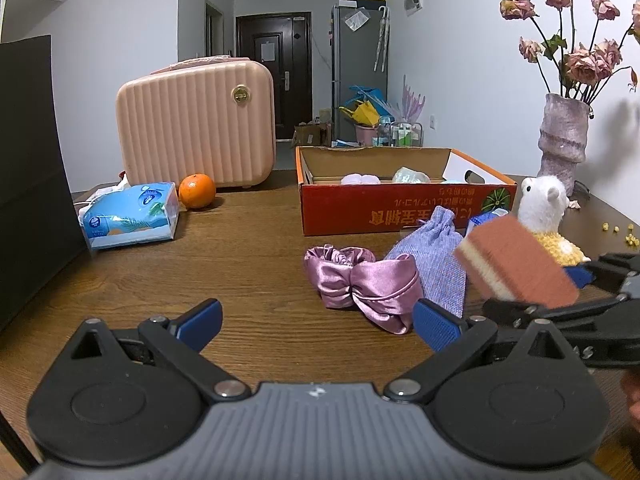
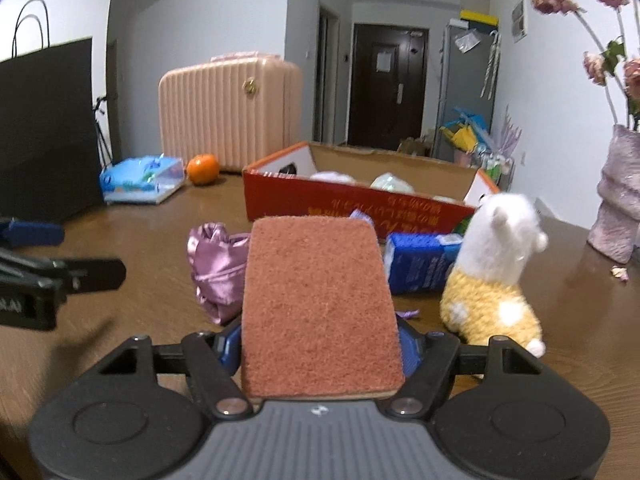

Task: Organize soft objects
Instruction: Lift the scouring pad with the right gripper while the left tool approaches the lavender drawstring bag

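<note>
A sorting job in mid-course on a brown wooden table [image 1: 248, 232]: from the left, a dark paper bag [image 1: 28, 168], a blue tissue pack [image 1: 130, 216], an orange [image 1: 197, 191] and a ribbed pink case [image 1: 196, 124] stand apart from the work. At centre, the red cardboard box [image 1: 400, 208] already holds at least two pale, soft-looking bundles, which suggests the task is partly done; what they are cannot be told.

The left gripper [image 1: 316, 320] hangs low over the table with its blue pads spread wide and nothing between them. Just beyond it lie a pink satin hair band [image 1: 360, 284], glossy and gathered into a bow, and, touching it, a lilac woven drawstring pouch [image 1: 436, 256] lying flat with its neck toward the box. Both remain outside the box.

To the right, the right gripper [image 2: 320, 344] is clamped on a scouring sponge [image 2: 320, 304], raised off the table and short of the box. Its rust-brown scrubbing face is up, coarse and flat with rounded corners; the left wrist view shows a pale yellow foam layer beneath. The pads pinch its near end, so most of it juts forward, unsupported.

Farther right, a blue packet [image 2: 420, 264] lies beside a white and yellow alpaca plush [image 2: 496, 280], sitting upright by the box's corner. Both likely still await sorting. A vase of dried roses [image 1: 564, 136] closes the scene.
</note>
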A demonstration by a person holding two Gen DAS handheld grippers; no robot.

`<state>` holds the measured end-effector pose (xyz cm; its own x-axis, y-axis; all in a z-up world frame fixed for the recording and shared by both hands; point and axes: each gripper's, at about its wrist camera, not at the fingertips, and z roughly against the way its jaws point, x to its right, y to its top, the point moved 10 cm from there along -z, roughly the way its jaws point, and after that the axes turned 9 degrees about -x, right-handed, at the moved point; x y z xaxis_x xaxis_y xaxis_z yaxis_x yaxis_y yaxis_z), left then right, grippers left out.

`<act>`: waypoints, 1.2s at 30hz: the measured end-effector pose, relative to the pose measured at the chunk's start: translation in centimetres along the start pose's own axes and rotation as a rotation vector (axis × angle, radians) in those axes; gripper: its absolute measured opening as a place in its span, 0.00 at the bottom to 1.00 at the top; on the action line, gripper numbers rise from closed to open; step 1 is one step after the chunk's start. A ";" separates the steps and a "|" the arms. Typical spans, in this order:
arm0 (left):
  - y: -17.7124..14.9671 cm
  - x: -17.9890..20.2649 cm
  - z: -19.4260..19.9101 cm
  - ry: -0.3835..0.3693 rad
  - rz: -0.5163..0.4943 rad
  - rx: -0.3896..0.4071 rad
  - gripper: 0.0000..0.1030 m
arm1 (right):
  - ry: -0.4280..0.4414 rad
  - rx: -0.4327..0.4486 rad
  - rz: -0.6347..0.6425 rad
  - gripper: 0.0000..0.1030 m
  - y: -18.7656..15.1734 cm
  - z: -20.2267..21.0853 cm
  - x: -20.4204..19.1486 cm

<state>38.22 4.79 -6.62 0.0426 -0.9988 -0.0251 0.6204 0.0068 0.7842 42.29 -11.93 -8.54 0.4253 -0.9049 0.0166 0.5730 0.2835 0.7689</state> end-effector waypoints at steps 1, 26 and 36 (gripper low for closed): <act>0.0 0.0 -0.1 0.000 0.000 -0.002 1.00 | -0.004 0.012 -0.007 0.68 0.2 0.3 0.3; 1.7 3.6 -2.2 -0.030 -0.091 -0.025 1.00 | -0.064 0.097 -0.129 0.68 1.1 2.9 5.2; 4.2 6.5 -3.7 -0.052 -0.117 -0.014 1.00 | -0.103 0.106 -0.153 0.68 0.8 3.4 7.5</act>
<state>44.03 -1.45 -5.79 -0.0710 -0.9940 -0.0830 0.6298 -0.1092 0.7691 43.54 -19.59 -5.63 0.2616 -0.9642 -0.0444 0.5466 0.1101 0.8301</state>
